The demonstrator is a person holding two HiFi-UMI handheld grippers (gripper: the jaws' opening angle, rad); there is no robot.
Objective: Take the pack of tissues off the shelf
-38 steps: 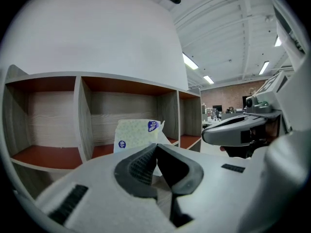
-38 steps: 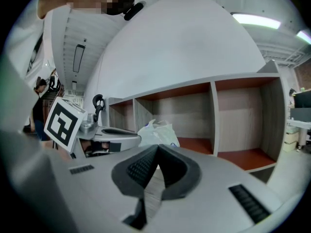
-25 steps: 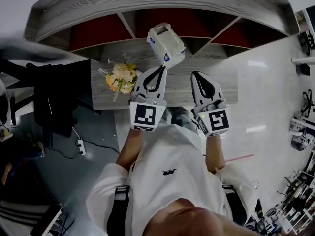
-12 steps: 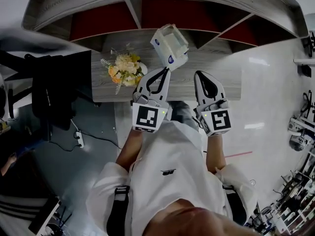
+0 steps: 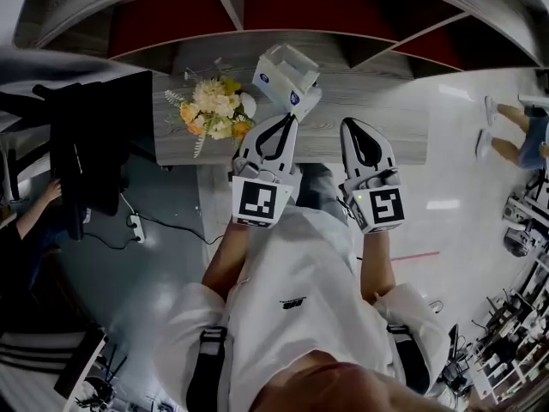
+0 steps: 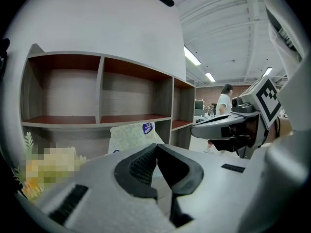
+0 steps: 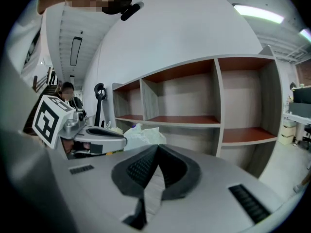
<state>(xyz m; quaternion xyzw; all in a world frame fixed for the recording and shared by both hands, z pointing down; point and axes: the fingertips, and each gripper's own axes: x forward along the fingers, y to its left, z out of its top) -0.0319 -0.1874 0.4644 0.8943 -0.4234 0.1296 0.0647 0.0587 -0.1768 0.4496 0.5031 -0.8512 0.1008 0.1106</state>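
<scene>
The pack of tissues [image 5: 287, 80], white with blue round labels, hangs tilted over the grey wooden table [image 5: 386, 118], in front of the shelf [image 5: 257, 7]. My left gripper [image 5: 287, 120] reaches up to the pack's lower corner, jaws together, pinching its wrapper edge. In the left gripper view the pack [image 6: 131, 135] shows just beyond the shut left gripper [image 6: 156, 145]. My right gripper [image 5: 358, 129] is held beside it to the right, shut with nothing in it. The right gripper view shows the right gripper [image 7: 156, 148] shut, with the pack [image 7: 143, 135] off to its left.
A bunch of yellow and white flowers [image 5: 214, 114] stands on the table just left of the pack. The shelf's red-backed compartments [image 7: 243, 106] look bare. A black screen [image 5: 94, 136] stands at the left, a power strip [image 5: 135, 224] lies on the floor, and a person [image 5: 515, 127] is at the far right.
The left gripper has carried the pack down and nearer, from level with the shelf front to over the table beside the flowers. The right gripper has stayed shut alongside.
</scene>
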